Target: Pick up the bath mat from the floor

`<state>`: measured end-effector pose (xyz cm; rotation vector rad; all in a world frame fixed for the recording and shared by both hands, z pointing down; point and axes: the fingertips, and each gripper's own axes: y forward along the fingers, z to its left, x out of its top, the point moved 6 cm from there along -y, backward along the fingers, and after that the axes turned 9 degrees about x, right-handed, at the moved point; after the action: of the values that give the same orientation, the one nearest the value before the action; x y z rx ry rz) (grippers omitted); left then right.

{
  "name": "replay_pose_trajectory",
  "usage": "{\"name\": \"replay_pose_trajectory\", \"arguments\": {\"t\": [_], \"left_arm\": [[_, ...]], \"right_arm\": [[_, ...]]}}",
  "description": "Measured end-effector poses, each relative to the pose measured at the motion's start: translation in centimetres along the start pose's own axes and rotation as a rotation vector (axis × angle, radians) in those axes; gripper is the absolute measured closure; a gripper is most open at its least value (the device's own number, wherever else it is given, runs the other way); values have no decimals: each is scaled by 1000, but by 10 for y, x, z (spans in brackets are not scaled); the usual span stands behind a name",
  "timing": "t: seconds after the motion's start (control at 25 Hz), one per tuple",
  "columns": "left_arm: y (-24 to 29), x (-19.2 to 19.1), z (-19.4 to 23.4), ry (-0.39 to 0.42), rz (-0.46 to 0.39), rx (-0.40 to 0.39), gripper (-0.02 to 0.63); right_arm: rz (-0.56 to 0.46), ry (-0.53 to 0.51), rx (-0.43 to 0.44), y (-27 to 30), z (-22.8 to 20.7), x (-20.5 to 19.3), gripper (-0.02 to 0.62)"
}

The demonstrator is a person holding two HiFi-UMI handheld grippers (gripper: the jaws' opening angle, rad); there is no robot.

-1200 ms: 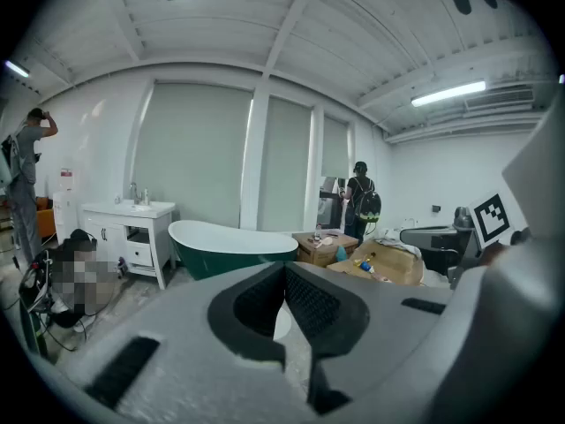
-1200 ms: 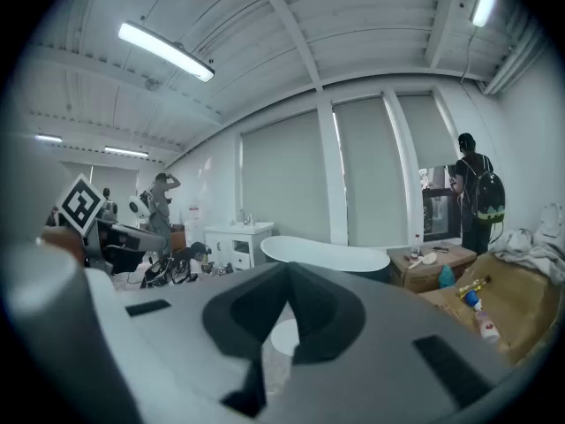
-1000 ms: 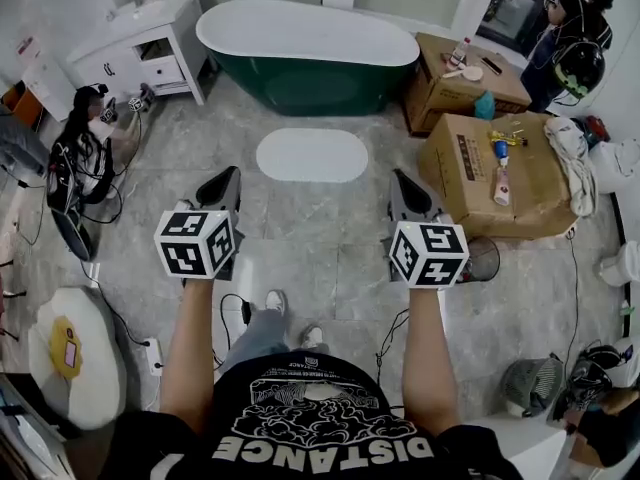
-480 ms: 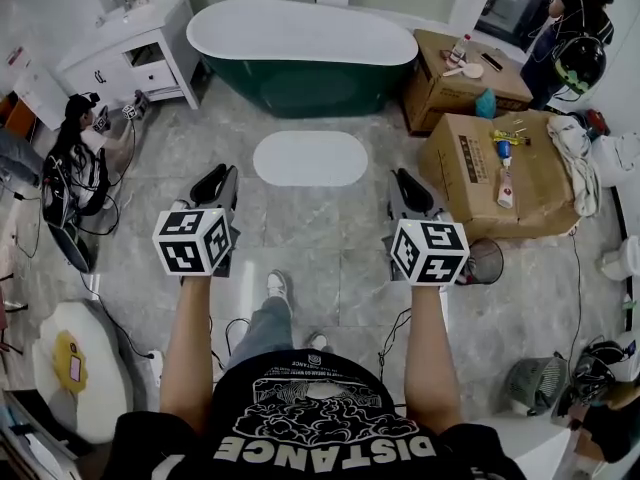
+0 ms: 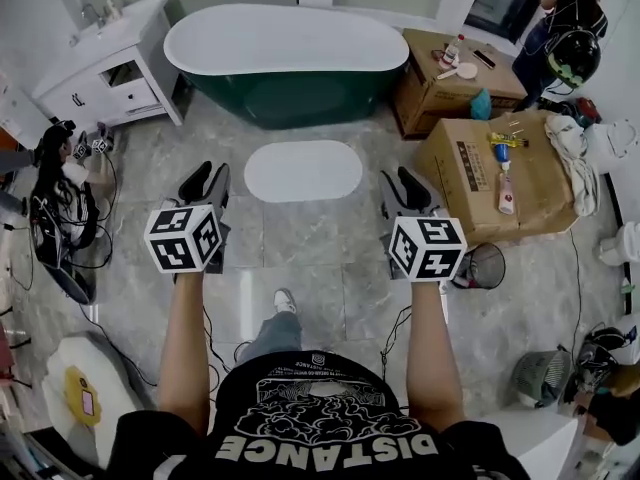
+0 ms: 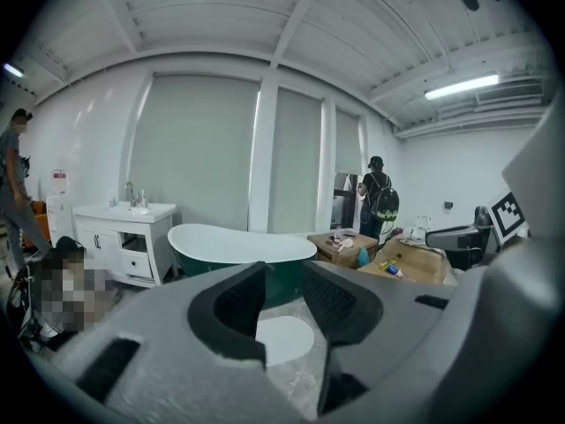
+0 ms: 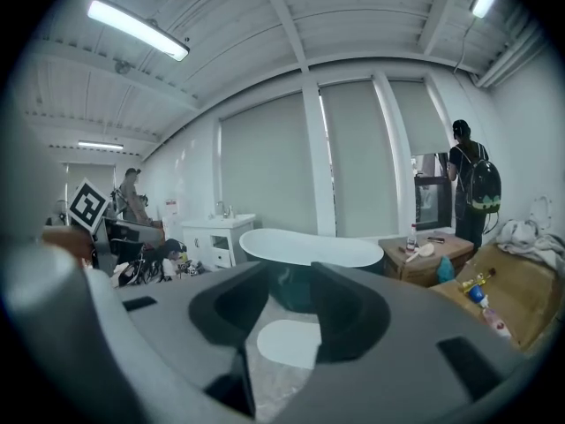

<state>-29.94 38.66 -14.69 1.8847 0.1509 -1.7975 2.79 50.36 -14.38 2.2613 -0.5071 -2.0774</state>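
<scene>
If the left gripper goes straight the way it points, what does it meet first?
Probably the bath mat, else the bathtub behind it; depth is unclear. The left gripper is opening its jaws, nothing between them.

Black T-shirt point(image 5: 335, 423) — white print; grey trousers point(image 5: 268, 334), 1 white shoe point(image 5: 284, 300).

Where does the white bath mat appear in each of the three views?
Head view: bath mat on the floor, upper centre, just in front of the bathtub.
Left gripper view: mat low centre, below the bathtub.
Right gripper view: mat low centre, below the bathtub.
Shared landmark: the white-rimmed green bathtub.
</scene>
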Motion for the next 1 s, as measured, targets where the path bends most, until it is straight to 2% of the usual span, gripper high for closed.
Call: {"name": "replay_pose_trajectory", "arguments": {"t": [0.12,0.28,0.48,0.6,1.0], "left_arm": [[30,10,18,2,8,-24,442],[66,23,43,-1,23,-48,413],[111,31,73,-21,41,-83,371],[132,36,85,-41,36,-98,347],[173,34,107,-34,55,-113,331]], "right_arm": [[14,11,-22,25,-4,8,413],[22,21,-40,61,-8,20,395],[38,32,-67,99,-8,31,338],[44,25,-84,116,-8,37,326],[41,42,-104,155,-12,40,298]]}}
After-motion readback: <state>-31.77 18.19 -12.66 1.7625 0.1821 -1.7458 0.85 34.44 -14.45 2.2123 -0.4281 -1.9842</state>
